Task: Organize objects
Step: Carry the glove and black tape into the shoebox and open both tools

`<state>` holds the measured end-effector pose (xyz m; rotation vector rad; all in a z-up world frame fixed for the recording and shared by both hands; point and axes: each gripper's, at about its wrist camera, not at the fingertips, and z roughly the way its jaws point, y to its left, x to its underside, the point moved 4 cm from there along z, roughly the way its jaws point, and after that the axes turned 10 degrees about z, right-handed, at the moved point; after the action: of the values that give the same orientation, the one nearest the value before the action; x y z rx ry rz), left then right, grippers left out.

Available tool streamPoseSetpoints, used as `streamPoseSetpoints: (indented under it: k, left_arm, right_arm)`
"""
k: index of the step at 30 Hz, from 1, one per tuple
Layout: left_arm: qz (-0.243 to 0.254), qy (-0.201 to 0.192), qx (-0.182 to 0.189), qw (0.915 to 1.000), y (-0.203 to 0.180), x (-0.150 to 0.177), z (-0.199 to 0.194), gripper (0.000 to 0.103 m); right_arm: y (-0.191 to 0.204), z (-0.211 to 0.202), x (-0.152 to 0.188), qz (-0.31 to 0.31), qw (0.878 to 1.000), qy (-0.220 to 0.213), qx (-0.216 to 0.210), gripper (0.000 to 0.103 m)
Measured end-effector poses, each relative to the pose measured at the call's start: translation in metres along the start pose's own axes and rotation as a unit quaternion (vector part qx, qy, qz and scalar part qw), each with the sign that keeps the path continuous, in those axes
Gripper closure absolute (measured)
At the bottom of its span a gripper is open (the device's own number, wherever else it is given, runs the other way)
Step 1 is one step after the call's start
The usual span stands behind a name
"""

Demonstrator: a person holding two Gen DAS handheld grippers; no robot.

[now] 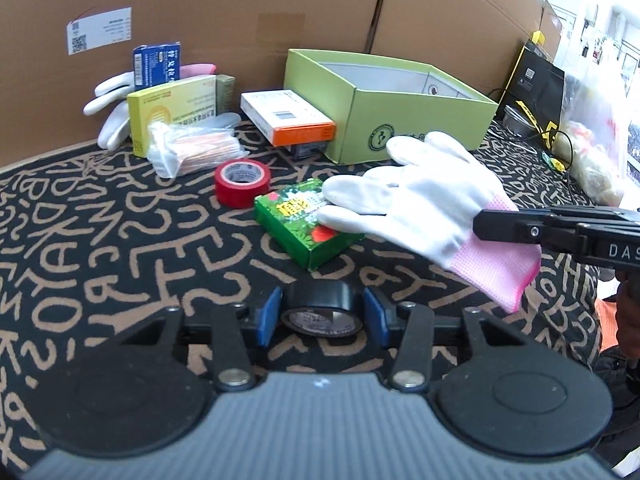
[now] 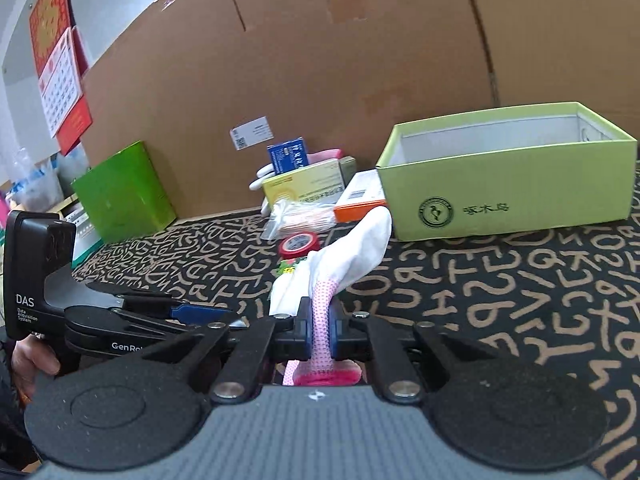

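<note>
My left gripper [image 1: 322, 314] is shut on a black tape roll [image 1: 320, 300], blue pads against its two sides, low over the patterned cloth. My right gripper [image 2: 322, 332] is shut on the pink cuff of a white glove [image 2: 352, 256]. In the left wrist view the glove [image 1: 420, 200] hangs out level, its fingers resting over a small green box [image 1: 298, 228]. A red tape roll [image 1: 242, 182] lies just left of that box. The open light-green box [image 1: 400, 120] stands behind them, showing an empty white inside [image 2: 508, 200].
At the back left lie an orange-and-white box [image 1: 286, 118], a yellow box [image 1: 176, 108], a blue box [image 1: 156, 64], a bag of sticks [image 1: 192, 148] and more gloves [image 1: 110, 108]. A cardboard wall [image 1: 240, 8] closes the back. A black bag [image 1: 536, 76] and cables sit on the right.
</note>
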<state>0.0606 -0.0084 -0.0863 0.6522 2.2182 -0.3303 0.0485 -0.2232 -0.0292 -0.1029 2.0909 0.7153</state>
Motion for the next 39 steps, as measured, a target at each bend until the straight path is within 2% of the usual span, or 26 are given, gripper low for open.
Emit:
streamPoseSetpoints:
  k: [5, 8, 15, 19, 24, 29, 34, 39]
  left_arm:
    - [-0.01, 0.001, 0.007, 0.9999, 0.0, -0.003, -0.003, 0.058]
    - [-0.009, -0.015, 0.015, 0.9997, -0.003, -0.018, -0.011, 0.058]
    - [-0.011, -0.08, 0.049, 0.9955, -0.01, -0.089, -0.023, 0.058]
    - [-0.005, -0.114, 0.044, 0.9925, -0.019, -0.138, -0.016, 0.058]
    - [-0.016, -0.133, 0.04, 0.9901, -0.026, -0.193, 0.013, 0.058]
    - [-0.03, -0.128, 0.039, 0.9906, -0.03, -0.226, 0.058, 0.058]
    - [-0.034, -0.106, 0.03, 0.9934, -0.032, -0.24, 0.105, 0.058]
    - [-0.035, -0.085, 0.026, 0.9954, -0.025, -0.24, 0.144, 0.058]
  right_arm:
    - [-0.001, -0.005, 0.001, 0.002, 1.0, -0.006, 0.002, 0.092]
    - [0.001, -0.012, -0.004, -0.005, 1.0, -0.019, 0.006, 0.092]
    - [-0.005, -0.029, -0.042, -0.032, 0.996, -0.078, 0.027, 0.092]
    - [-0.013, -0.035, -0.073, -0.051, 0.991, -0.116, 0.052, 0.092]
    - [-0.034, -0.03, -0.118, -0.051, 0.984, -0.148, 0.084, 0.092]
    - [-0.069, -0.011, -0.155, -0.005, 0.98, -0.165, 0.106, 0.092]
    - [-0.098, 0.019, -0.174, 0.022, 0.979, -0.164, 0.117, 0.092]
    - [-0.137, 0.055, -0.171, 0.051, 0.978, -0.139, 0.147, 0.092]
